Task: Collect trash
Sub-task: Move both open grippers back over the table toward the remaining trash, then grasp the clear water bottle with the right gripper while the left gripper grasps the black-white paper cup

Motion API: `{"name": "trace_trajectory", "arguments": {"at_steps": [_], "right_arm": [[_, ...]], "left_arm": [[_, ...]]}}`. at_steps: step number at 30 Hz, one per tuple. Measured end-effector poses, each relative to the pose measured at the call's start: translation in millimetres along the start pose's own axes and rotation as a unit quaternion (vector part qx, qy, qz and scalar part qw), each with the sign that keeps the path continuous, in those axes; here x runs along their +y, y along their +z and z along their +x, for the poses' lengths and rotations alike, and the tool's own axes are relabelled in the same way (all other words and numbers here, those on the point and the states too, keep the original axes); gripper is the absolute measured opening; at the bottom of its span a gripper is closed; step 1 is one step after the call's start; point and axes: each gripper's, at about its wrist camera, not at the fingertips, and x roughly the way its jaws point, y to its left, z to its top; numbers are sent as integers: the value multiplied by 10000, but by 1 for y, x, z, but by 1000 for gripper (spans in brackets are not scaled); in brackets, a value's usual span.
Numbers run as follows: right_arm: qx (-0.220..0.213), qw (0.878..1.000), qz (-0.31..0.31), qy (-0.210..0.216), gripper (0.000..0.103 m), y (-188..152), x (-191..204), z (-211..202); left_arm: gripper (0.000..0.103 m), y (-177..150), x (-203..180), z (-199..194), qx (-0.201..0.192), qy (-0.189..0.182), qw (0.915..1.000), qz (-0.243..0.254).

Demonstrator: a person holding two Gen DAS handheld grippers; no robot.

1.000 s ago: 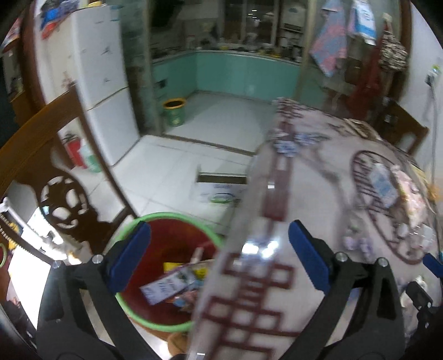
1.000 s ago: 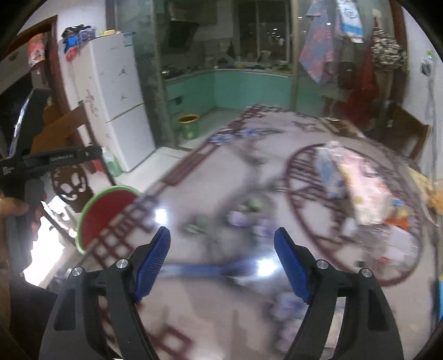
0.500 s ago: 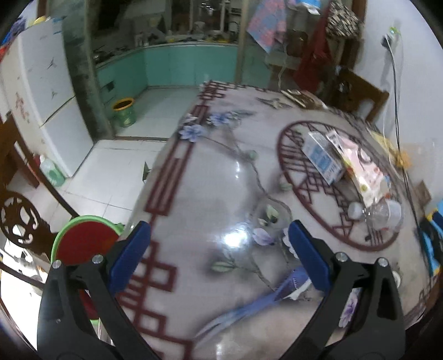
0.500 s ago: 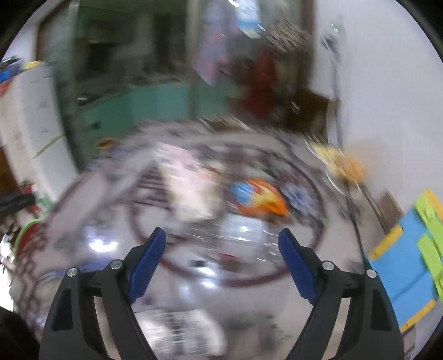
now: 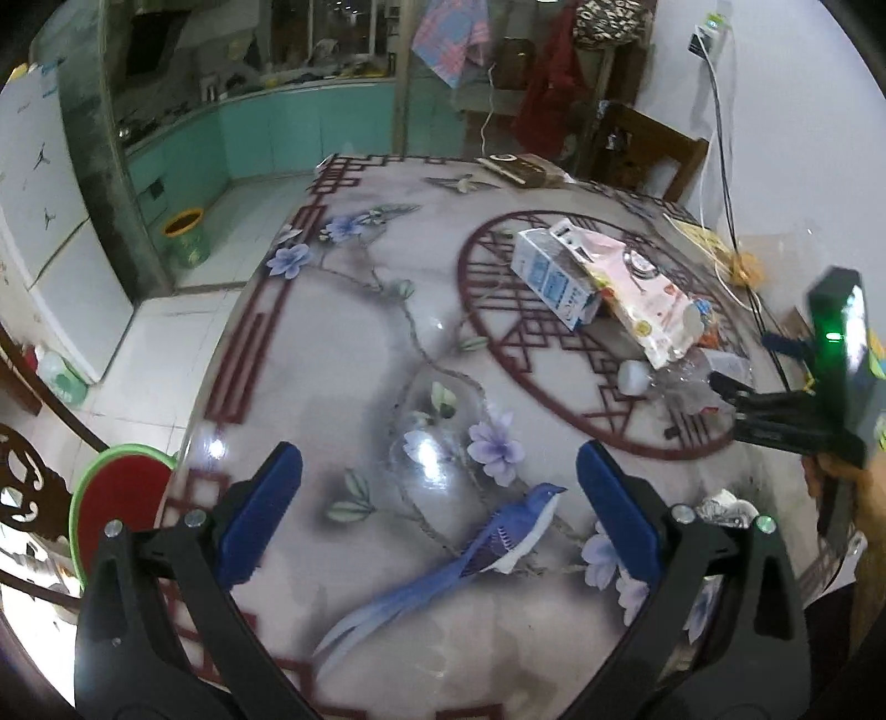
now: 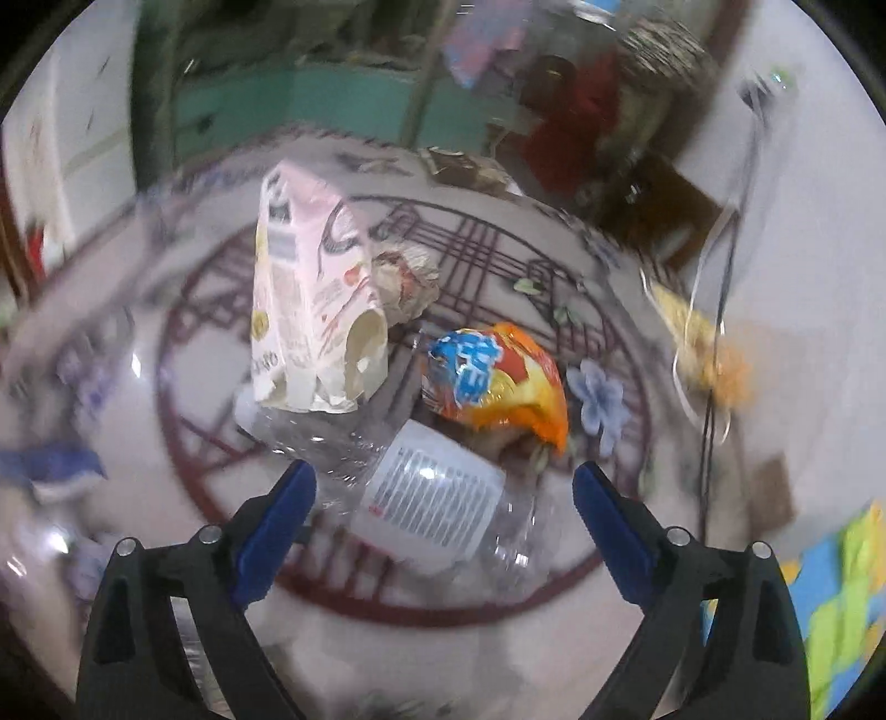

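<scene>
A round surface (image 5: 343, 354) with a glossy print of flowers, a blue bird and dark red lattice fills the room's middle. Beyond it, white floor tiles (image 5: 183, 332) run toward teal kitchen cabinets (image 5: 310, 130). A white fridge (image 5: 39, 221) stands at the left, and a wooden chair (image 5: 653, 149) sits against the white wall (image 5: 786, 138), where a cable (image 5: 720, 127) hangs down. Cloths (image 5: 448, 41) hang above the doorway.

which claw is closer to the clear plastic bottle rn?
Right. The right claw, jaws opening, hangs just short of the clear plastic bottle, nothing gripped. The left claw is open over bare table, the bottle far to its right.
</scene>
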Motion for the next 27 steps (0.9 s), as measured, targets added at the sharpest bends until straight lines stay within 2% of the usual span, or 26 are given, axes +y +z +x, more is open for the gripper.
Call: {"name": "trace_trajectory", "arguments": {"at_steps": [6, 9, 10, 11, 12, 13, 14, 15, 16, 18, 19, 21, 22, 23, 24, 25, 27], "right_arm": [[-10, 9973, -712, -157, 90, 0, 26, 16], [280, 9926, -1173, -144, 87, -6, 42, 26], [386, 9894, -1369, -306, 82, -10, 49, 28], [435, 9865, -1516, -440, 71, -11, 52, 28], [487, 9842, -1611, -548, 65, -11, 53, 26], [491, 9858, -1523, -515, 51, -10, 51, 22], [505, 9912, -1188, -295, 39, -7, 42, 15], [529, 9952, -827, -44, 34, -4, 31, 10], [558, 9970, -486, 226, 1, -2, 21, 6], [772, 9921, 233, 963, 0, -4, -1, 9], [832, 9909, 334, 1003, 0, -7, -6, 13], [845, 9942, 150, 643, 6, -8, -7, 18], [742, 9959, 53, 520, 27, -7, -9, 16], [642, 9964, 44, 543, 55, -4, -11, 13], [477, 9970, 90, 610, 65, -1, -14, 8], [283, 9971, 190, 678, 69, 2, -19, 2], [167, 9963, 408, 736, 69, 6, -27, -3]], "left_arm": [[98, -1, 2, 3, 143, -129, 9998, -93], [98, -2, 3, 3, 174, -134, 9996, -154], [98, -2, 2, 2, 175, -152, 9996, -149], [98, -2, 1, 1, 156, -166, 9997, -129], [98, -2, -1, -1, 125, -162, 9998, -77], [98, -2, -3, 0, 110, -151, 9998, -25], [98, -3, -5, 0, 85, -136, 9999, 51], [98, -4, -9, 1, 53, -86, 9998, 166], [98, -6, -13, 3, 56, -42, 9996, 258], [98, -8, -22, 8, 122, -89, 9990, 429], [98, -9, -26, 10, 143, -149, 9986, 493], [98, -12, -39, 11, 164, -301, 9971, 676], [98, -14, -50, 12, 157, -400, 9957, 819], [98, -16, -58, 12, 139, -493, 9944, 923], [98, -17, -67, 13, 115, -607, 9928, 1027], [98, -18, -81, 14, 90, -766, 9902, 1164], [98, -22, -112, 20, 153, -1165, 9819, 1487]]}}
